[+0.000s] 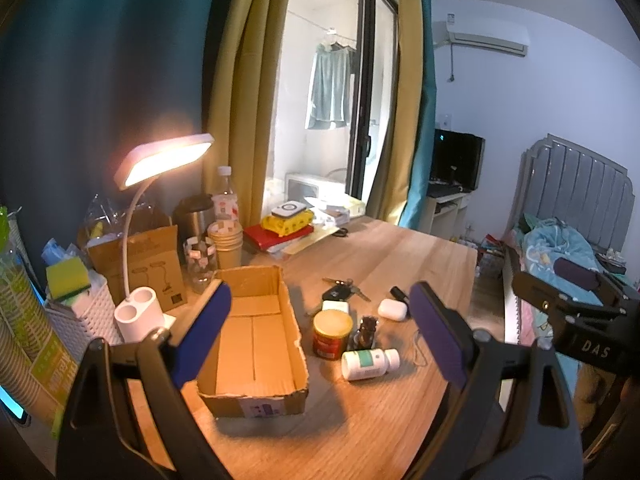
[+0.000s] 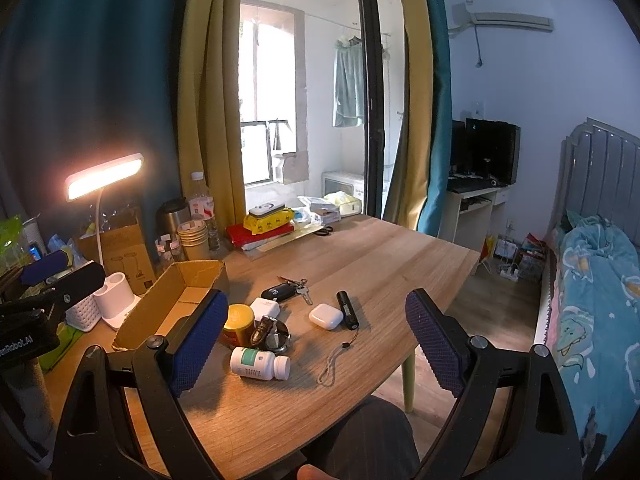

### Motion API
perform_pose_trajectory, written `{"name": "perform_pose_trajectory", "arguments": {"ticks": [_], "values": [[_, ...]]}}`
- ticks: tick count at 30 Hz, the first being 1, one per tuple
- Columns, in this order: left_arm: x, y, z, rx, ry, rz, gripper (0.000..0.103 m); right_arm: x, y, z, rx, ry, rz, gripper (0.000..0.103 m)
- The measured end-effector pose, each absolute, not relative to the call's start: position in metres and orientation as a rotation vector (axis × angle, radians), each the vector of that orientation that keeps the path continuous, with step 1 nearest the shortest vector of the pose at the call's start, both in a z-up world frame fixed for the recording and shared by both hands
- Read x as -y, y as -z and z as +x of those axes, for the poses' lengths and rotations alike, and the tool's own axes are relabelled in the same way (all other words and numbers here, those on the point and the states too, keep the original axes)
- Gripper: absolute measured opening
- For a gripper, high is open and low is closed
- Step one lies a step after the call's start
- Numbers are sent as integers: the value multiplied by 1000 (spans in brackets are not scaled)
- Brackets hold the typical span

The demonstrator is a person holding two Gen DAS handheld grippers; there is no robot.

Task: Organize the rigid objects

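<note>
A: Wooden table [image 2: 380, 256], lamp-lit. Where's the cardboard box [image 1: 256, 332]?

B: Left of the clutter, open, nothing in it. Task barely begun, I'd say.

A: What's left out?

B: White pill bottle [image 2: 260, 363] on its side, red tin [image 1: 332, 334], earbud case [image 2: 326, 316], black flashlight [image 2: 347, 309], car key with keys [image 2: 286, 290], white charger [image 2: 264, 309]. All just right of the box.

A: Grippers?

B: Left gripper [image 1: 320, 336] and right gripper [image 2: 316, 344] both hover above the table, jaws wide apart, holding nothing.
</note>
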State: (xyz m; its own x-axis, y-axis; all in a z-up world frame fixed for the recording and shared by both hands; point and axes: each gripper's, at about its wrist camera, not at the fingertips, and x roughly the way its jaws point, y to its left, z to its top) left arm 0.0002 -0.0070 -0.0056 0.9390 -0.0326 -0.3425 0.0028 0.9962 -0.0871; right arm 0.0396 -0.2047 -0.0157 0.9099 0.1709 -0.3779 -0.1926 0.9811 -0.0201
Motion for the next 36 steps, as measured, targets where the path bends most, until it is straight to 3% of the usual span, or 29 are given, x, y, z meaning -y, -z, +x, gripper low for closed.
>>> {"name": "perform_pose_trajectory", "arguments": {"ticks": [36], "values": [[4, 5, 2, -353, 17, -87, 91, 206, 21, 37, -373, -183, -53, 92]]}}
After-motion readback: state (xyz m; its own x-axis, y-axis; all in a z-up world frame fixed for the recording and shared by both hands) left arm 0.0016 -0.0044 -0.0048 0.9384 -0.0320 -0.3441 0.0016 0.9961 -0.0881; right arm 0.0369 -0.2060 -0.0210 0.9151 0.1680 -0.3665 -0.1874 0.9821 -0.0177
